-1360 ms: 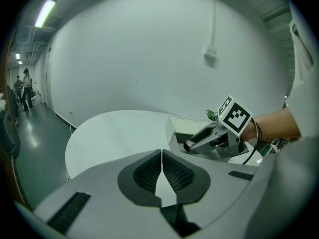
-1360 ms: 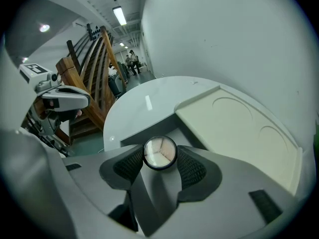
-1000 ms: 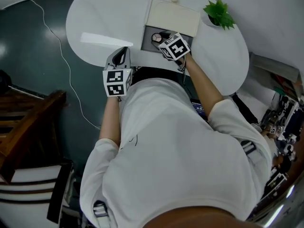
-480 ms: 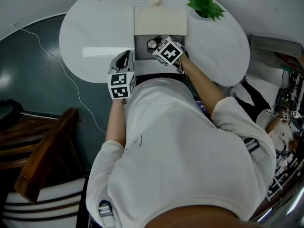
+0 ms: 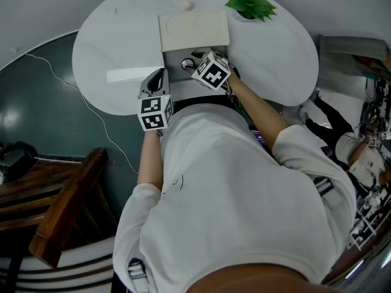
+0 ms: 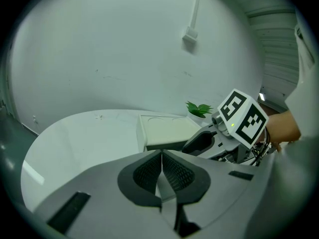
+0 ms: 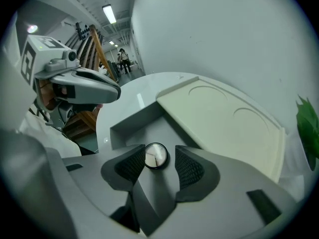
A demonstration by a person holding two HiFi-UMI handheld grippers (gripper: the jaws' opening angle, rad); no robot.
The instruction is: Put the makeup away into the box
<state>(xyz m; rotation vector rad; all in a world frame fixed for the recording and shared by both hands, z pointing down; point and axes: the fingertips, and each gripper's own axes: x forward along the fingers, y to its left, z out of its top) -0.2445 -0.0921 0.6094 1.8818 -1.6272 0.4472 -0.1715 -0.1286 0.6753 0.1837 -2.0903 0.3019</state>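
The box lies opened on the white table [image 5: 104,47], its cream lid [image 5: 193,30] folded back and its grey tray [image 5: 175,61] toward me. A small round compact [image 7: 156,156] lies in the tray [image 7: 144,123]; the head view shows this compact [image 5: 187,64] too. My right gripper [image 7: 158,159] hangs over the tray with its jaws open. They have just been closing a little, and the compact shows between the tips with no pad pressing on it. My left gripper [image 6: 162,169] is shut with nothing in it, held at the table's near edge left of the box.
A small potted plant [image 5: 247,5] stands on the table right of the lid, and a small pale knob [image 5: 188,5] lies behind it. A wooden chair [image 5: 67,206] and a thin cable [image 5: 91,112] are on the dark floor at the left.
My left gripper has drawn closer to the box. The right gripper stays over the tray. The head view has swung, so the table sits further left.
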